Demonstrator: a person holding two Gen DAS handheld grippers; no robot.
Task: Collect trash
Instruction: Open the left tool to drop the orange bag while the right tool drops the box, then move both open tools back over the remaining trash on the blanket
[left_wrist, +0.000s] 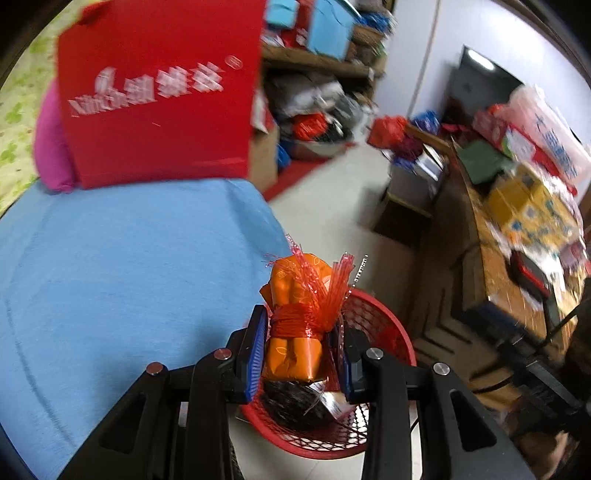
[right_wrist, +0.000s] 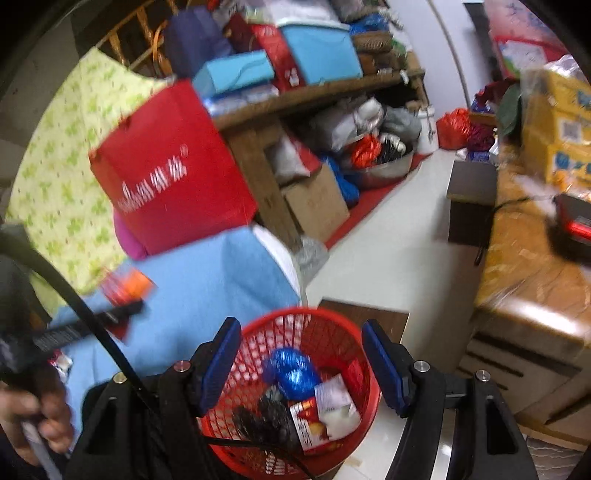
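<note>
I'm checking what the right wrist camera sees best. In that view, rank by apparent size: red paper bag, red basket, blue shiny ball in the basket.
1. Red paper bag
2. Red basket, nearly as large; it sits nearer the camera, so this ranking is unsure.
3. Blue shiny ball, clearly smallest.

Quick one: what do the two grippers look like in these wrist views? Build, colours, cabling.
Both match: the left gripper and right gripper have black angular linkage arms with triangular cut-outs and round silver pivot pins. Each finger ends in a flat blue ribbed pad. A black cable crosses the right wrist view's left side. A bare hand shows at that view's lower left; no sleeve is visible.
</note>
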